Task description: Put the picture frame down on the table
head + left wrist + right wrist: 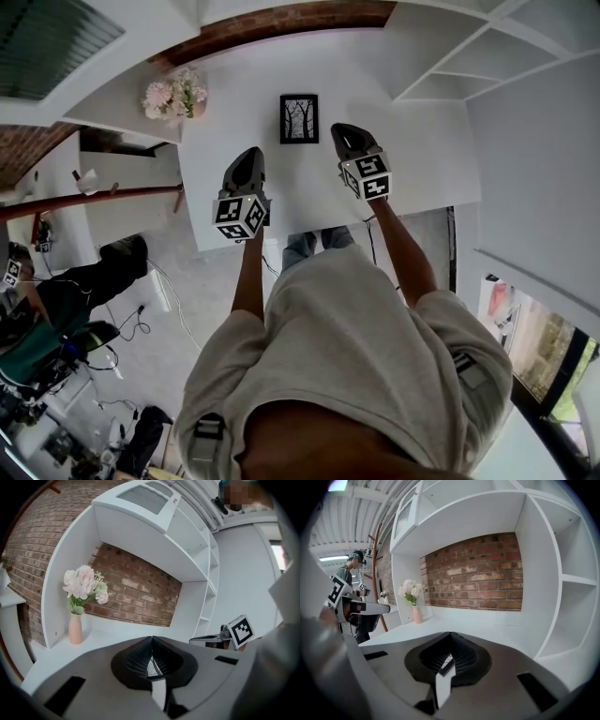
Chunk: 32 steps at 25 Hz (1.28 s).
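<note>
A black picture frame (299, 118) with a tree print lies flat on the white table (422, 159), near its far middle. My left gripper (251, 153) hangs over the table's near part, to the frame's lower left, and its jaws meet at the tips (152, 638) with nothing between them. To the frame's right, my right gripper (339, 128) is also shut and empty (450, 633). Neither gripper touches the frame. Each gripper shows in the other's view: the right gripper (220, 640) and the left gripper (370, 607).
A pink vase of pale flowers (175, 96) (75, 627) (415, 613) stands at the table's far left corner. White shelving (469, 56) rises at the right, with a brick wall (487, 573) behind. Another person (37, 309) sits on the floor at the left.
</note>
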Tool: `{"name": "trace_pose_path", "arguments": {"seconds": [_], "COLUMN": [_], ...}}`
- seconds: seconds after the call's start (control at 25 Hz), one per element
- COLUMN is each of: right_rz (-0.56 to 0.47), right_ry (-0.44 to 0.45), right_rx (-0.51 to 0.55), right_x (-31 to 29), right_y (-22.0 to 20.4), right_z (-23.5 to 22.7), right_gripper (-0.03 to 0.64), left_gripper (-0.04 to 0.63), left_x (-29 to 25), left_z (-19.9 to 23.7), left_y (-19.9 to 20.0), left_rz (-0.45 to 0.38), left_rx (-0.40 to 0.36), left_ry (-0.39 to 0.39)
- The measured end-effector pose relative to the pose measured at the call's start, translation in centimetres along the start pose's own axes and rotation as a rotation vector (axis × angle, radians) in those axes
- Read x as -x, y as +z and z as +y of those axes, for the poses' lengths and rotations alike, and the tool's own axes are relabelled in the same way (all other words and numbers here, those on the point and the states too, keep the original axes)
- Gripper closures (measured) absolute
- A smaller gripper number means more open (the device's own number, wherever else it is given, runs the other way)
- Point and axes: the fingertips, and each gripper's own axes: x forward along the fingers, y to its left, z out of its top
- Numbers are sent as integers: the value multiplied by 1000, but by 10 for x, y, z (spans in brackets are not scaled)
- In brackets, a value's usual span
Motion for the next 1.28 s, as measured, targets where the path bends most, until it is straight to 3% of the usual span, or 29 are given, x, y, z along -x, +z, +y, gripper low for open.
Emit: {"name": "trace_pose_path", "arguments": {"seconds": [0.76, 1.28], "right_rz": [-215, -286], "right_ry": [-42, -54], "right_rx": [54, 54], "right_x": [28, 51], "right_y": [107, 127], "right_z": [-18, -13], "right_gripper": [592, 592], "left_gripper": [580, 580], "left_x": [-7, 8], "left_z": [-19, -29], "left_y": [98, 122], "left_rz": [-166, -215], "left_rx": [-129, -182], "left_ry": [-29, -31]}}
